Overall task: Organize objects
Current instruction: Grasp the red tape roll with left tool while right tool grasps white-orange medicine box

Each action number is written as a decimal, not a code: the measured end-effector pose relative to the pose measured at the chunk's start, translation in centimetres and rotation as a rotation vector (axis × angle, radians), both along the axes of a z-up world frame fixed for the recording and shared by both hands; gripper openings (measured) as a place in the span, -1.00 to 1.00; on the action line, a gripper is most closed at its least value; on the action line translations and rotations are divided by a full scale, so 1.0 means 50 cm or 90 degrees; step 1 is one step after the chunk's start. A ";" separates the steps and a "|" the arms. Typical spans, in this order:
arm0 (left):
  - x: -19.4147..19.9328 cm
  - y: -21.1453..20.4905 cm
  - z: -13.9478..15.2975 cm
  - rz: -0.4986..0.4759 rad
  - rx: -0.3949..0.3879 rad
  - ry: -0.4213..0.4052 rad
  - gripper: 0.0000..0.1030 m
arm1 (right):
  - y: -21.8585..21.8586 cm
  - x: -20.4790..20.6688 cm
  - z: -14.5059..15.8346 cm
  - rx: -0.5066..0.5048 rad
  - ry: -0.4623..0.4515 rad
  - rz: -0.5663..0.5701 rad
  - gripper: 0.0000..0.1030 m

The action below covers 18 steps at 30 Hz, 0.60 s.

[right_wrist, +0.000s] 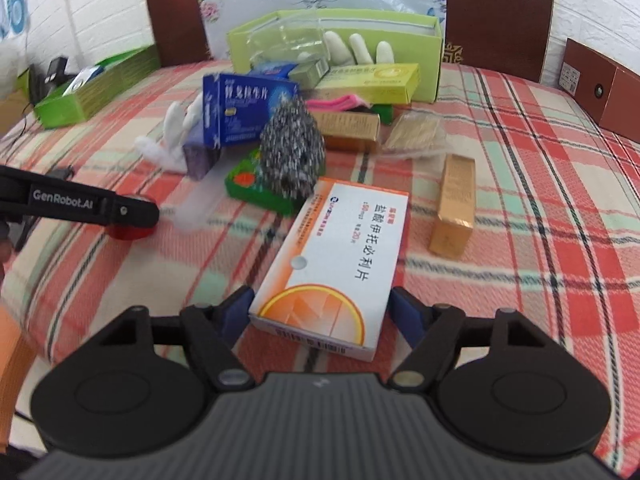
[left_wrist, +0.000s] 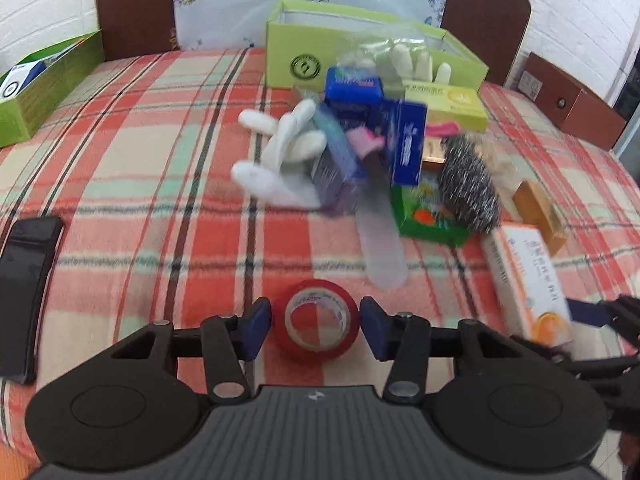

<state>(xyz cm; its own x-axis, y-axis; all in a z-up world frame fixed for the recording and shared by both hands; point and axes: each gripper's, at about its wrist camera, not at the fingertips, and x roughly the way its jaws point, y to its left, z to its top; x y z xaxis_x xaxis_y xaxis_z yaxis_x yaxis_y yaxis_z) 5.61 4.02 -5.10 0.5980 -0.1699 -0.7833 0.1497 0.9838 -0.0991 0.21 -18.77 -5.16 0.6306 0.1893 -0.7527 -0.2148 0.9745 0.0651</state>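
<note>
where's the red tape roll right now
The red tape roll lies on the plaid cloth between the left gripper's fingers, left of the orange-and-white box.

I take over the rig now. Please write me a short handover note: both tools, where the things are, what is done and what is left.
Left tool: jaws around the red tape roll, pads touching its sides; the roll lies on the plaid cloth.
Right tool: jaws astride the near end of the orange-and-white medicine box, pads at its edges; whether they press, I cannot tell.
Things: a pile (steel scourer, blue box, white glove, gold box) lies before the open green box.
Done: little; the second green box, far left, holds one item.
Left: lift both, then sort the pile.
</note>
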 end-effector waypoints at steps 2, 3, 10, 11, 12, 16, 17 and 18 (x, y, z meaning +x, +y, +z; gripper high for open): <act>-0.005 0.004 -0.008 0.005 0.000 0.008 0.02 | -0.008 -0.016 0.000 -0.008 0.004 -0.003 0.45; -0.006 0.004 -0.007 0.007 0.001 0.008 0.02 | -0.011 -0.020 0.002 -0.008 0.002 -0.009 0.46; 0.015 -0.013 -0.012 -0.006 0.020 0.005 0.07 | 0.008 0.006 0.003 -0.008 -0.029 -0.034 0.66; 0.018 -0.014 -0.014 -0.003 0.024 0.004 0.02 | 0.010 0.008 -0.002 -0.010 -0.027 -0.036 0.66; 0.018 -0.015 -0.013 -0.002 0.026 -0.002 0.02 | 0.012 0.009 -0.006 -0.012 -0.024 -0.037 0.66; 0.019 -0.018 -0.014 0.003 0.027 -0.006 0.04 | 0.012 0.007 -0.018 -0.016 -0.014 -0.039 0.64; 0.018 -0.019 -0.014 0.003 0.029 -0.008 0.04 | 0.015 0.008 -0.016 -0.018 -0.016 -0.040 0.64; 0.018 -0.019 -0.014 0.003 0.030 -0.010 0.04 | 0.017 0.012 -0.014 -0.019 -0.018 -0.042 0.64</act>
<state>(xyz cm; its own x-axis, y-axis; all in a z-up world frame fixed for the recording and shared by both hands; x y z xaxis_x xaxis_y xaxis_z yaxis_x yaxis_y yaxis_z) 6.50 3.06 -5.81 0.6105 -0.1304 -0.7812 0.1459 0.9880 -0.0509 0.81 -17.94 -5.85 0.6623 0.1240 -0.7389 -0.1518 0.9880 0.0298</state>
